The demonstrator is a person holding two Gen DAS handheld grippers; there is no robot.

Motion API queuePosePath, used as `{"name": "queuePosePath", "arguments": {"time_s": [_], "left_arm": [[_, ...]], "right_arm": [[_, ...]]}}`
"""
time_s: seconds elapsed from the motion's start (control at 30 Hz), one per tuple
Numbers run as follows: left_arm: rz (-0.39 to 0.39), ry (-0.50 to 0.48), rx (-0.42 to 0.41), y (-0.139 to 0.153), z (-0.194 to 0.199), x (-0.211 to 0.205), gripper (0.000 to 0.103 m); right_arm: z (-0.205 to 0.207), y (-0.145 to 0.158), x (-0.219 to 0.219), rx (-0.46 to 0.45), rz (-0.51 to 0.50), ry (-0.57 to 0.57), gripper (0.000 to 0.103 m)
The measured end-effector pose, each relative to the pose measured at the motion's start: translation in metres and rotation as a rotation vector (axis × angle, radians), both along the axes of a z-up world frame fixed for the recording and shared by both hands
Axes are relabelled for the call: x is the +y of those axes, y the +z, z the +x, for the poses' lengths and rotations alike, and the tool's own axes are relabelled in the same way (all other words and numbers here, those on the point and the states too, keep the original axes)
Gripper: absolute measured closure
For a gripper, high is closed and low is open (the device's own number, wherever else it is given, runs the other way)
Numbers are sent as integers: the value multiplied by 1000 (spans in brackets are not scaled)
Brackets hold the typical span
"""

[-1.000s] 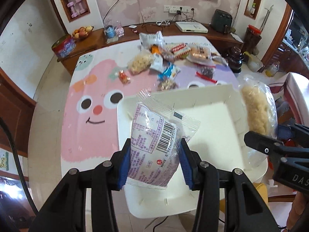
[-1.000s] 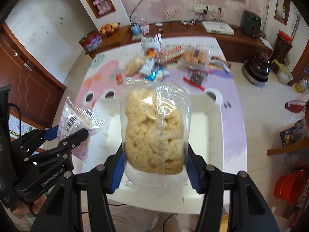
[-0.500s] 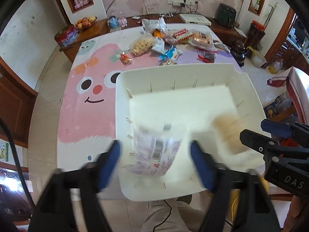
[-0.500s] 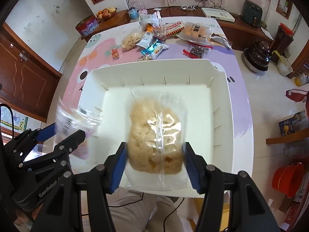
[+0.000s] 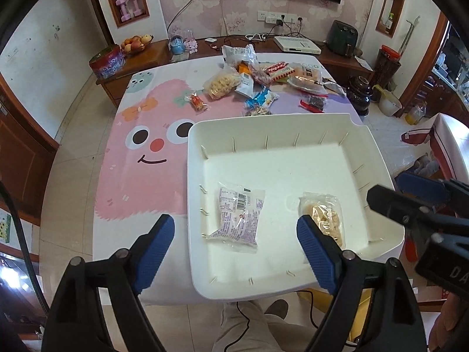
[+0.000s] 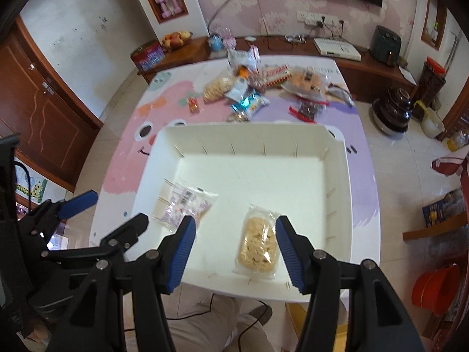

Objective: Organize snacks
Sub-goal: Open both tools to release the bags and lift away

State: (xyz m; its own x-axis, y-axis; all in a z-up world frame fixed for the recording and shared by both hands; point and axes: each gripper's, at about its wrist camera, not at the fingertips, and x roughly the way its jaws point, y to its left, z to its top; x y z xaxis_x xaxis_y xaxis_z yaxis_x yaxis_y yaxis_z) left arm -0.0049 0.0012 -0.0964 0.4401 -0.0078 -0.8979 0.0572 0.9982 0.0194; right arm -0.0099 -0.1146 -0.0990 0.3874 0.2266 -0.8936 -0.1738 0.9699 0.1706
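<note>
The left gripper (image 5: 236, 239) hangs above the near edge of the white rectangular plastic bin (image 5: 293, 123), its blue-padded fingers (image 5: 154, 243) spread wide and holding nothing; they have just been opening. The clear pouch with purple print and a barcode (image 5: 239, 215) lies flat on the bin floor, in line with the gap between these fingers and a little beyond their tips, touching neither pad. The right gripper (image 6: 233, 239) hovers over the same near edge with its fingers (image 6: 288, 246) parted to a middling width, also empty. The clear packet of pale puffed-rice cake (image 6: 259, 243) lies on the bin floor below that gap, close to the right-hand finger and partly overlapped by it in the right wrist view, with open floor between it and the left-hand finger. The two packets lie side by side, apart. Well beyond all the fingertips, past the bin's far wall, a loose heap of assorted wrapped snacks (image 5: 263, 79) sits on the pink and purple cartoon-printed surface (image 5: 146, 158).
</note>
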Motion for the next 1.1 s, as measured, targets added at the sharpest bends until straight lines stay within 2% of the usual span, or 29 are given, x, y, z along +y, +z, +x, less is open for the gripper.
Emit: {"name": "queuePosePath", "arguments": {"time_s": [0.2, 0.5, 0.7, 0.93, 1.1], "left_arm": [[-12, 4, -24, 9, -6, 5, 18], [-26, 17, -50, 17, -10, 15, 18], [-21, 21, -68, 24, -8, 20, 18], [-42, 55, -93, 44, 13, 35, 18], [-6, 85, -154, 72, 40, 49, 18]], "right_arm": [[-8, 17, -3, -66, 81, -14, 46], [-8, 19, -5, -41, 107, -49, 46], [-7, 22, -7, -50, 91, -73, 46], [10, 35, -18, -51, 132, -132, 46], [30, 68, -18, -131, 123, -147, 46]]}}
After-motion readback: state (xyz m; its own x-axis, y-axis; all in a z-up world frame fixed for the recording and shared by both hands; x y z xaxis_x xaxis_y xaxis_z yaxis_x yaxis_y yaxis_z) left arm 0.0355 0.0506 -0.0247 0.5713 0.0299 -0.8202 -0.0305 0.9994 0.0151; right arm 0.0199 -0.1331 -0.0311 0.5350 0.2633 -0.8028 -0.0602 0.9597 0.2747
